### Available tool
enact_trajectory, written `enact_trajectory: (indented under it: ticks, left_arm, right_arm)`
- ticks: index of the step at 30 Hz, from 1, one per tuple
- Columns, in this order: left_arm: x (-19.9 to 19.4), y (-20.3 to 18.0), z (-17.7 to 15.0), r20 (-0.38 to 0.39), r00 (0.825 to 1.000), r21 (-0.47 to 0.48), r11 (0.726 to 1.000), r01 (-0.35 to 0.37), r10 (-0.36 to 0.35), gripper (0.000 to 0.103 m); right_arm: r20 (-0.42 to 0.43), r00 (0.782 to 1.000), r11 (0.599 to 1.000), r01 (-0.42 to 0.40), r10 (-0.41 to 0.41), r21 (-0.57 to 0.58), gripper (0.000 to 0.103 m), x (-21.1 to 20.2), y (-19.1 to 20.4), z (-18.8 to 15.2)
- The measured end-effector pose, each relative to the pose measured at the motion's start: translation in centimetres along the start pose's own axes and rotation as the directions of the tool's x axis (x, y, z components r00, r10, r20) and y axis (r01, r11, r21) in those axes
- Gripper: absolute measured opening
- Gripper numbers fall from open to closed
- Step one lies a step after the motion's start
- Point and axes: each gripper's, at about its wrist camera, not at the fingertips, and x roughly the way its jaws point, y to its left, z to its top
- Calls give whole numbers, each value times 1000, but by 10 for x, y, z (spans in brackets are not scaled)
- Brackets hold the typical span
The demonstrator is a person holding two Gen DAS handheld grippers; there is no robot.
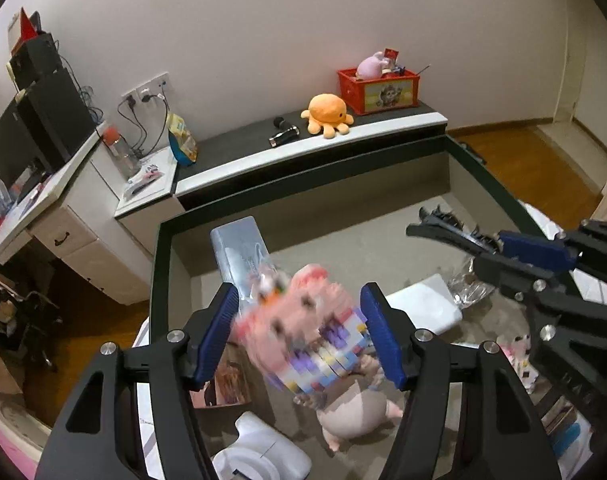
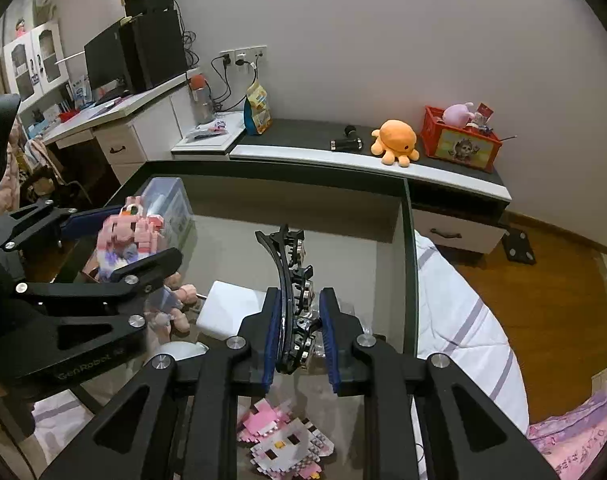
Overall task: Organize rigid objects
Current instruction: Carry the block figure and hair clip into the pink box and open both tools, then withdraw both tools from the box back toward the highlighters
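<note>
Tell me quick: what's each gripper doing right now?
Left gripper: closed on the pink block figure.
Right gripper: closed on the black hair clip.

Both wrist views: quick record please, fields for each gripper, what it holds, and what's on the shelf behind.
left gripper: closed on pink block figure, held above the glass table
right gripper: shut on black hair clip
clip pose: long, curved, sticking out forward past the fingertips
shelf: orange octopus plush, red crate
</note>
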Motion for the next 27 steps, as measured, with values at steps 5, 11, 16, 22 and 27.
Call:
enact_trajectory:
  ticks: [5,11,16,22,27]
  left_arm:
    - [-9,5,2,31,999,-11,1000,-26,26,80]
    - [-58,17,-7,127,992,-57,998,3,4,95]
    - [-126,16,-30,260,966,-56,998,14,1,103]
    - [-196,4,-74,364,931,-38,999,1,12,103]
    - [-234,-1,-113,413,910,-70,998,2,27,103]
  right_arm:
    - [34,999,1000,-1,1,1,53,-5,1,-1]
    - [127,992,1000,7,-7,1,82,-45,6,-6]
    - [212,977,999,31,-25,-22,88,-95,18,-17]
    - [315,948,999,47,-42,-10,92,-161,29,-51]
    - [388,920,999,53,-52,9,92,-206,36,-90]
